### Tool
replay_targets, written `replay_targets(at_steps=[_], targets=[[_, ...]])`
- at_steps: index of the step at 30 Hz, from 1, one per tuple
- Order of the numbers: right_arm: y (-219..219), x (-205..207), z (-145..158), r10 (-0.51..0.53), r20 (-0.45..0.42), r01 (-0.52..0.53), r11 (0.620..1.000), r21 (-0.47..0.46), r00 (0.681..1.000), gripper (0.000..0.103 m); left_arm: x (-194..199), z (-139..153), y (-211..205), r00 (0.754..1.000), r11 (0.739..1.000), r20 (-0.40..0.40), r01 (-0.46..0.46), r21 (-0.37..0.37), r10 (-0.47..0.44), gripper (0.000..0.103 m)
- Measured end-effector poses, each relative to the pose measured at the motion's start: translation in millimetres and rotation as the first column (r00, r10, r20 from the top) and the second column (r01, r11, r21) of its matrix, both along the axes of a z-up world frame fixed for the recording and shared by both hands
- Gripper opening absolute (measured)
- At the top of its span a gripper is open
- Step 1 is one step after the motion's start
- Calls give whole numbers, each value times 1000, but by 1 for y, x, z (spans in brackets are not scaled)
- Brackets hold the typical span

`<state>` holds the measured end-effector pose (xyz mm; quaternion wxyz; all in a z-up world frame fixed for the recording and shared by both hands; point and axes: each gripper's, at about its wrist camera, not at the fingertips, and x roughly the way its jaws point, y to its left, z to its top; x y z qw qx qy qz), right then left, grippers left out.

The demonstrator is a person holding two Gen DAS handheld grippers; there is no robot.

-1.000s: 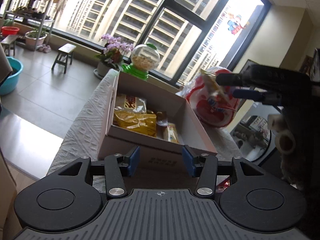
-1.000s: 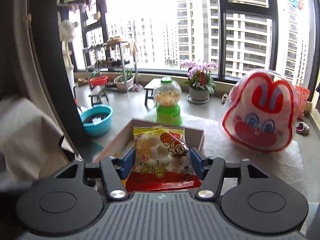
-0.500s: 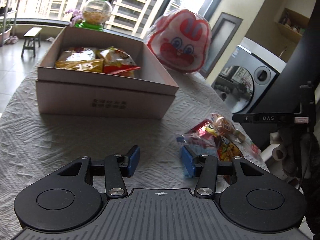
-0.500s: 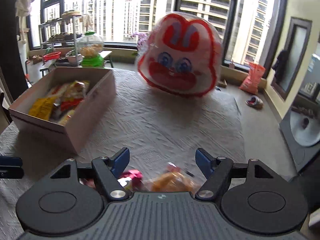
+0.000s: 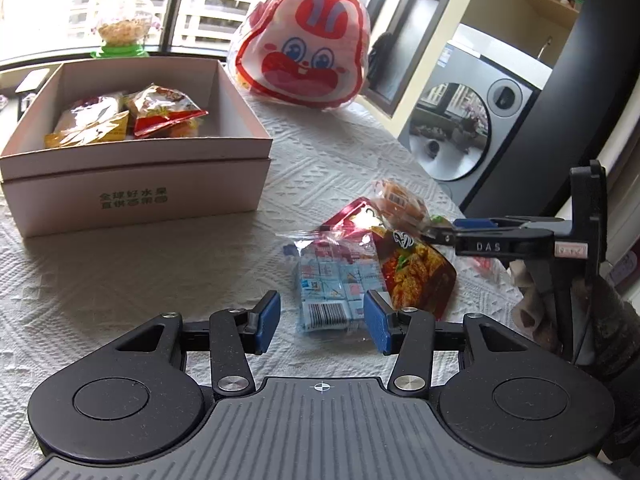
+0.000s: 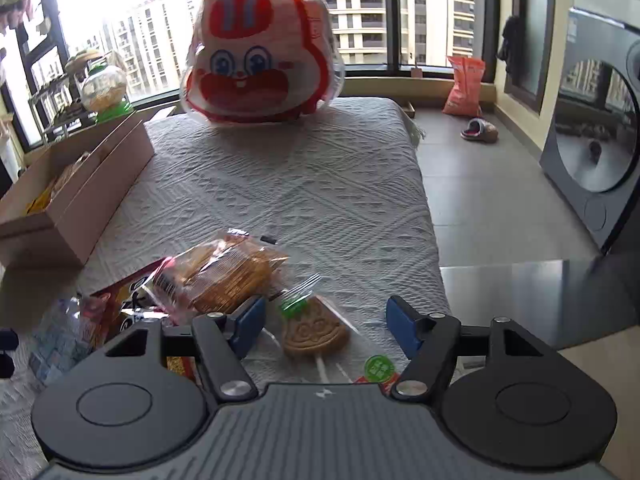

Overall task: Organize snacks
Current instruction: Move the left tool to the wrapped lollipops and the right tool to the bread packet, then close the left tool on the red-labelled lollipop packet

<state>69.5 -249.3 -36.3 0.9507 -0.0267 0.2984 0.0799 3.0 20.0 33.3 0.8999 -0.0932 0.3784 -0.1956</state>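
Where right view shows biscuit lollipop (image 6: 314, 330), boxed snacks (image 5: 154, 114) leftward

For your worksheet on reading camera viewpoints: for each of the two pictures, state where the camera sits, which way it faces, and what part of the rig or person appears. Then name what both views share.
Left wrist view: on the left gripper, facing down across the table at the blue-and-white packet and cardboard box; the right gripper enters from the right.
Right wrist view: on the right gripper, facing the biscuit lollipop; jaws open, just been closing.
Shared: rabbit bag, box, snack pile.
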Motion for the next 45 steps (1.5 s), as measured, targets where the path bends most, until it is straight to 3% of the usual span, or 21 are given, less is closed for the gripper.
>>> replay_targets(at_steps=[6,10,15,21,26,31,36,38,41,45], targets=[[38,-32,-4,132,-5,-132,991,12,991,63,3,4,-12,1000,1000,-5,13,5,-13,51],[52,-50,-6,199,6,-199,980,7,980,63,12,19,-31,996,997,53,64,37,-66,52],[49,-61,-3,197,18,-198,980,28,980,64,25,29,-48,997,998,72,40,39,-42,52],[9,-51,10,27,68,-37,987,156,997,75,21,21,-66,995,995,42,94,33,-95,52],[-19,-41,5,-133,74,123,984,126,988,75,39,14,-107,986,984,19,161,79,-163,52],[-37,-50,-6,-164,61,153,976,157,985,75,59,-11,-148,982,953,-28,187,239,-185,53],[-50,-50,-14,-196,31,185,960,209,980,75,49,-17,-162,959,905,43,249,346,-280,54],[-52,-51,-13,-203,32,191,957,219,979,75,45,-14,-153,956,917,32,268,295,-290,43],[-47,-51,-13,-196,36,186,963,196,980,75,31,0,-127,960,952,58,263,156,-274,42],[-37,-51,-7,-188,51,177,970,169,981,75,4,23,-83,971,977,112,210,41,-213,42]])
